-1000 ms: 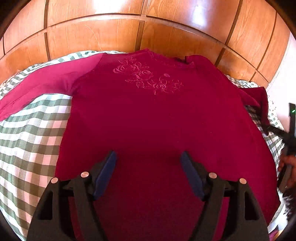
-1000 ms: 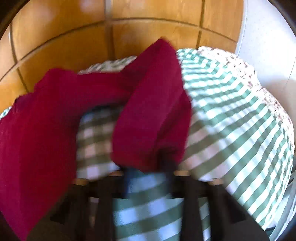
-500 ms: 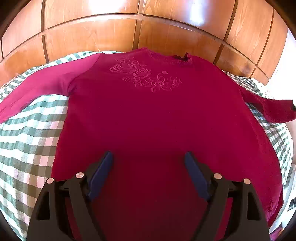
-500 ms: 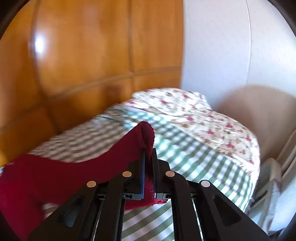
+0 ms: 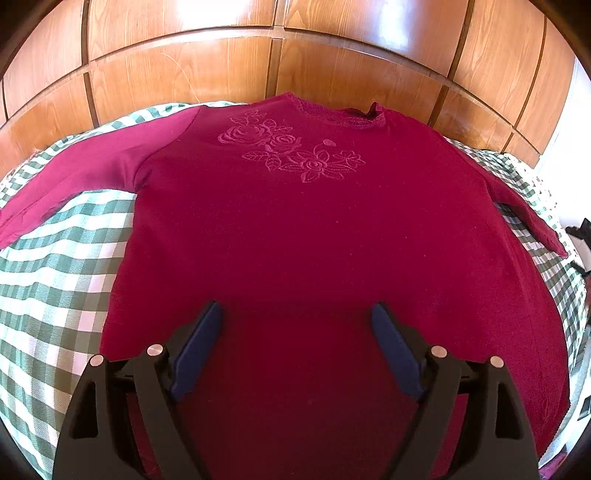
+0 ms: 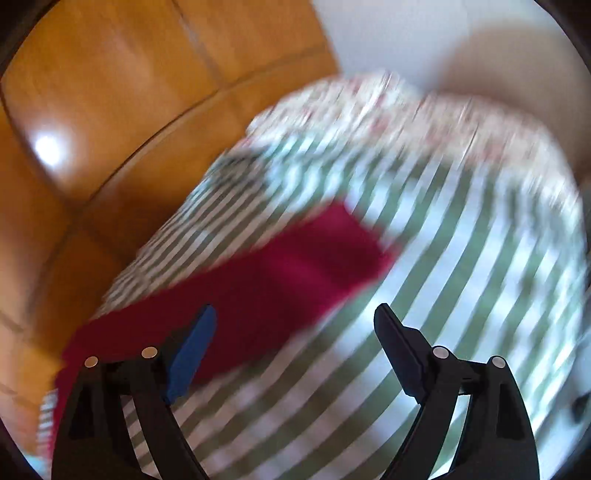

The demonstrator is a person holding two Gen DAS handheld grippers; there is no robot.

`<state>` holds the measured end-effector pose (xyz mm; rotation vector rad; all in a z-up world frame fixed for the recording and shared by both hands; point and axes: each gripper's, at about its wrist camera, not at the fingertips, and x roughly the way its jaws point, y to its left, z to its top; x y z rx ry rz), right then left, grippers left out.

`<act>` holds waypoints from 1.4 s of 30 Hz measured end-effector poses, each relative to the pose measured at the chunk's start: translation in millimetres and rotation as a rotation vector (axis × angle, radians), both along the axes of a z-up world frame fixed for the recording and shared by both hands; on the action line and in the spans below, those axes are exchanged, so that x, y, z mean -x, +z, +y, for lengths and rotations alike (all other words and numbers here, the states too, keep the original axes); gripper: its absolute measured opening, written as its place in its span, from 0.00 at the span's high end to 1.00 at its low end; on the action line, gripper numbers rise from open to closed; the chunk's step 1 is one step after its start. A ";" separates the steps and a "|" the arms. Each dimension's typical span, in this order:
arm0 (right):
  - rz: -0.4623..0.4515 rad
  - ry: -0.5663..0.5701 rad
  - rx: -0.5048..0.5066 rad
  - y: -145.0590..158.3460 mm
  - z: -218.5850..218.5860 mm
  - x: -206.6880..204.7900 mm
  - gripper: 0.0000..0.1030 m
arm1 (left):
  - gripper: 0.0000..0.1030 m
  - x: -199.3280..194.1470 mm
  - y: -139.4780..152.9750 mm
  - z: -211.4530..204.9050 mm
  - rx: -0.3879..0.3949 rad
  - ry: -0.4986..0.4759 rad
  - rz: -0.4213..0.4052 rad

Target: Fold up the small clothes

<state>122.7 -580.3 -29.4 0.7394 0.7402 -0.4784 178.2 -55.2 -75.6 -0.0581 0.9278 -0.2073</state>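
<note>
A dark red long-sleeved sweater (image 5: 295, 229) with embossed roses lies flat, front up, on the green-and-white checked bed cover (image 5: 55, 280). My left gripper (image 5: 296, 306) hovers over its lower middle; its jaws are opening and no cloth is pinched between them. Its left sleeve (image 5: 92, 170) stretches out to the left. The right sleeve (image 5: 524, 218) lies out to the right. In the blurred right wrist view that sleeve (image 6: 295, 258) rests on the cover, and my right gripper (image 6: 295, 307) stands just behind its cuff end with its jaws opening wide and nothing gripped.
Glossy wooden panels (image 5: 184, 66) rise behind the bed. A floral sheet (image 6: 424, 122) covers the bed's far right end, with a white wall (image 6: 424, 33) beyond it. Checked cover (image 6: 443, 295) lies bare to the right of the sleeve.
My right gripper carried the folded-over right sleeve outward, then opened and let it go; the sleeve now lies straight. The left gripper's jaws widened slightly without shifting.
</note>
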 end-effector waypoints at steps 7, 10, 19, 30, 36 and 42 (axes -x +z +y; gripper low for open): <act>0.114 0.045 0.047 -16.0 6.0 -60.8 0.94 | 0.18 -1.4 -0.1 -0.4 0.001 -0.001 0.001; 0.103 0.015 0.201 9.8 1.4 -67.9 0.94 | 0.18 -1.3 -0.8 0.0 0.005 -0.002 -0.001; 0.197 0.078 0.215 -10.2 19.3 -64.3 0.61 | 0.17 5.6 6.2 12.6 0.031 -0.006 0.016; 0.113 0.533 -0.008 5.5 133.0 0.1 0.24 | 0.19 63.6 18.6 99.7 0.104 0.157 0.069; 0.158 0.720 -0.021 0.4 201.2 58.2 0.35 | 0.49 99.7 8.1 110.3 0.136 0.090 0.112; 0.211 0.802 0.079 2.6 241.2 89.6 0.91 | 0.88 116.3 9.3 106.0 0.138 0.017 0.101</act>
